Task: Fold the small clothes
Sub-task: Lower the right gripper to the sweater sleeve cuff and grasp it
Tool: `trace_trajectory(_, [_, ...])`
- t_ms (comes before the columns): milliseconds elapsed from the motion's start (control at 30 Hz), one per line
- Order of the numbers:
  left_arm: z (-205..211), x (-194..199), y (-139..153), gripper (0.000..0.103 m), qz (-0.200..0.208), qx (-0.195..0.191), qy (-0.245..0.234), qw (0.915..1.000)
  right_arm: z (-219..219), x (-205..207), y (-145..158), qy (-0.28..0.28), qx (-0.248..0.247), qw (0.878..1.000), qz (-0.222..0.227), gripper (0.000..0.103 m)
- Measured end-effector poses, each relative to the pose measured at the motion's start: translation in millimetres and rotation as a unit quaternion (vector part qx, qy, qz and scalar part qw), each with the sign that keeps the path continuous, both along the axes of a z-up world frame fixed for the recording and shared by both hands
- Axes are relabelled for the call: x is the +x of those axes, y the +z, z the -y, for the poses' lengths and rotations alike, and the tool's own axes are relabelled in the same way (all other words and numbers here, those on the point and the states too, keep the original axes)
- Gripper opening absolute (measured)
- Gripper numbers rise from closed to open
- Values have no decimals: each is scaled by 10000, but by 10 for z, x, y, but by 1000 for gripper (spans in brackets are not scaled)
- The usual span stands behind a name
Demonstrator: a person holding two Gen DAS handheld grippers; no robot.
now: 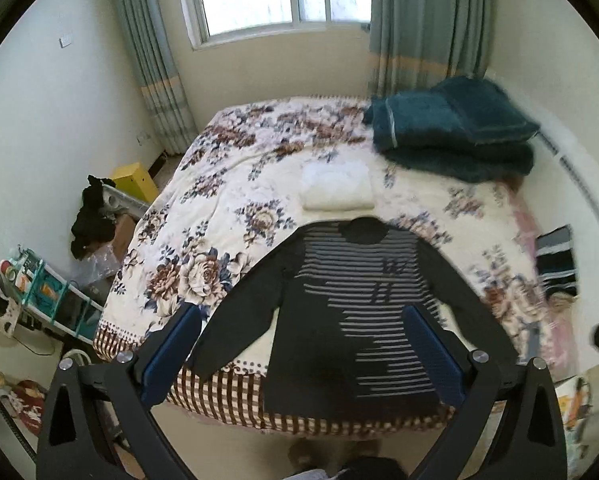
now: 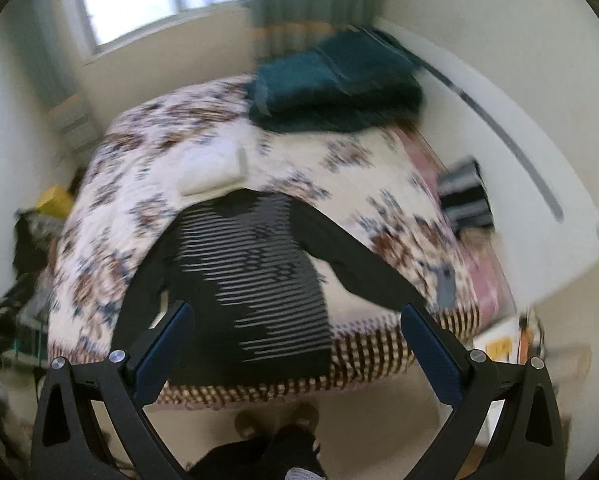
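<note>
Both grippers hang above the near edge of the bed, the left gripper (image 1: 301,316) and right gripper (image 2: 297,314) each spread wide and holding nothing. Below them a dark sweater (image 1: 339,304) with pale stripes lies flat on the floral bedspread (image 1: 219,184), collar far, sleeves angled outward, hem draping over the near edge. Just beyond the collar sits a folded white garment (image 1: 337,186). Folded teal blankets (image 1: 455,136) fill the far right corner; a striped cloth (image 1: 555,260) lies at the right edge.
</note>
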State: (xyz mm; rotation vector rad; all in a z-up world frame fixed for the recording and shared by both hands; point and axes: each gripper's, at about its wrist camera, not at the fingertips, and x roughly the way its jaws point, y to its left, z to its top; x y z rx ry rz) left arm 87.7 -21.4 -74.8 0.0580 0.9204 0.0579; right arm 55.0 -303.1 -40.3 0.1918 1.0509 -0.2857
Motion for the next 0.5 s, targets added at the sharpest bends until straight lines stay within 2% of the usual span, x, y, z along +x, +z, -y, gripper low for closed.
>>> trace_trajectory(167, [403, 470, -788, 103, -304, 330, -38, 9990, 1142, 113, -1039, -1132, 286, 9923, -408, 103])
trace_trajectory(400, [1092, 1088, -1949, 103, -966, 976, 53, 9905, 2984, 231, -2892, -2230, 806, 9645, -1162, 103])
trace_trajectory(500, [1306, 1304, -2472, 103, -1380, 1006, 81, 9853, 3617, 260, -3758, -2604, 871, 9497, -1504, 103])
